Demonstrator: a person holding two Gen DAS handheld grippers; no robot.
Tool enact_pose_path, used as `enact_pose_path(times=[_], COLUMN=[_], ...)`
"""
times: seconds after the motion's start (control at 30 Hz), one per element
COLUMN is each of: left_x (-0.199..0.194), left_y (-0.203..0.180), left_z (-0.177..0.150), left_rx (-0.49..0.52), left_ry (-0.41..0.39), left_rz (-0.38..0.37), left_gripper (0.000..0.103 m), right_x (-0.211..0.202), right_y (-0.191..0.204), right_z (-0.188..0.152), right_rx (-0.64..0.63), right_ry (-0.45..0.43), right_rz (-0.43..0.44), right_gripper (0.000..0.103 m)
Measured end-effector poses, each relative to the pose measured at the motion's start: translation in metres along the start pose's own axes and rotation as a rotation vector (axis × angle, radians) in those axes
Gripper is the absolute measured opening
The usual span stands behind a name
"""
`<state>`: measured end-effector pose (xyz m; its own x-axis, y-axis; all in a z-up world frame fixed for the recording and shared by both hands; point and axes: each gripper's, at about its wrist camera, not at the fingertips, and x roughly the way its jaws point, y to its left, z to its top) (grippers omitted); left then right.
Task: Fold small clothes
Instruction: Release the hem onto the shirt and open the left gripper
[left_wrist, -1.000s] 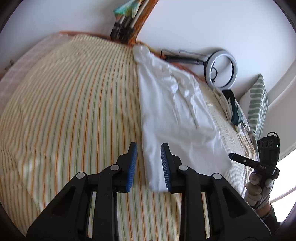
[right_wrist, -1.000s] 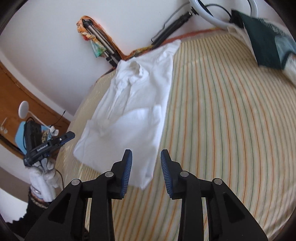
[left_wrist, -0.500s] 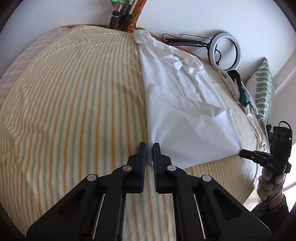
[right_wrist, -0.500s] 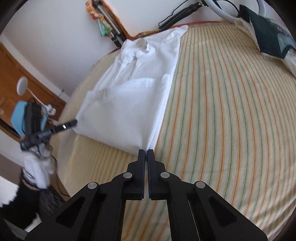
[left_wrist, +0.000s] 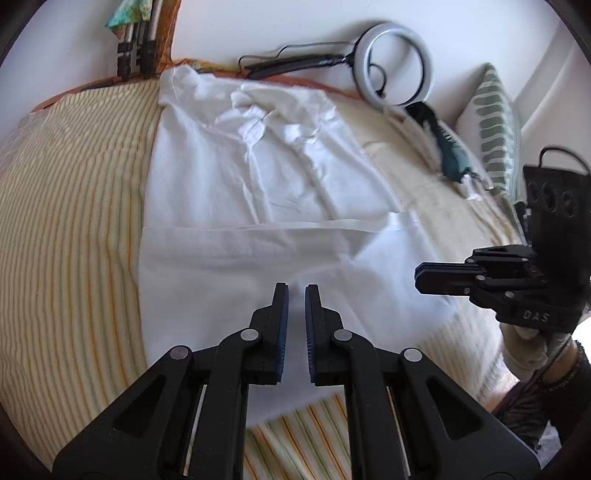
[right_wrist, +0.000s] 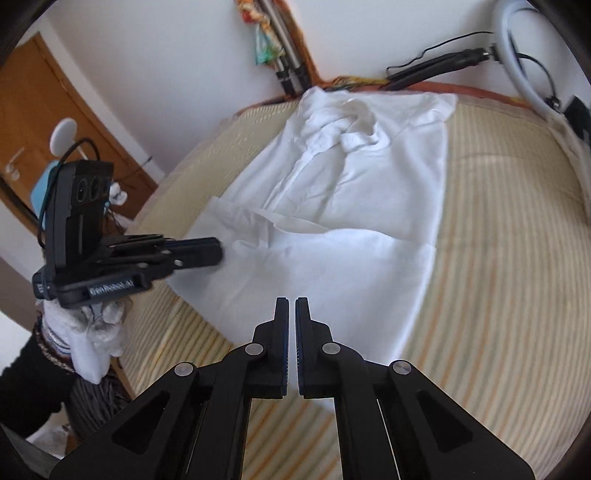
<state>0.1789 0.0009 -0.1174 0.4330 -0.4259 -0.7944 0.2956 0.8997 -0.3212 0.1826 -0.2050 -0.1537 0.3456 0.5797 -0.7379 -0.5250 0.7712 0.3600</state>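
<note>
A white shirt (left_wrist: 236, 192) lies on the striped bed, collar at the far end; it also shows in the right wrist view (right_wrist: 369, 206). Its near hem part is folded up over the body, and the fold edge runs across the middle. My left gripper (left_wrist: 296, 291) is over the near folded part, jaws almost closed with a thin gap; whether cloth is pinched is unclear. It also shows from the side in the right wrist view (right_wrist: 218, 253). My right gripper (right_wrist: 291, 304) has its jaws nearly together over the folded part, and also shows in the left wrist view (left_wrist: 419, 277).
The striped bedsheet (left_wrist: 66, 221) spreads to both sides. A ring light (left_wrist: 395, 62) and tripod legs (left_wrist: 136, 48) lean on the far wall. A dark garment (left_wrist: 443, 140) and a green-patterned pillow (left_wrist: 495, 122) lie at the right. A wooden door (right_wrist: 44, 122) stands left.
Both grippers closed from open at the near hem corners, then lifted and carried the hem toward the collar. The shirt's near part now lies folded over its body.
</note>
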Motion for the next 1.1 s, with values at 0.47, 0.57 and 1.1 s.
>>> enact_pose_path(times=[0.47, 0.57, 1.1], left_x=[-0.015, -0.005, 0.046], left_y=[0.056, 0.038, 0.038], left_z=[0.069, 0.083, 0.087], left_rx=[-0.046, 0.001, 0.006], left_ry=[-0.158, -0.174, -0.142], left_rz=[0.151, 0.122, 0.071], left_gripper=[0.006, 0.006, 0.006], right_x=[0.001, -0.005, 0.059], right_y=[-0.081, -0.115, -0.227], right_z=[0.08, 0.098, 0.186], right_rx=[0.092, 0.193, 0.478], right_ry=[-0.112, -0.164, -0.2], right_rz=[-0.054, -0.029, 0.013], right_gripper=[0.032, 0.032, 0.032])
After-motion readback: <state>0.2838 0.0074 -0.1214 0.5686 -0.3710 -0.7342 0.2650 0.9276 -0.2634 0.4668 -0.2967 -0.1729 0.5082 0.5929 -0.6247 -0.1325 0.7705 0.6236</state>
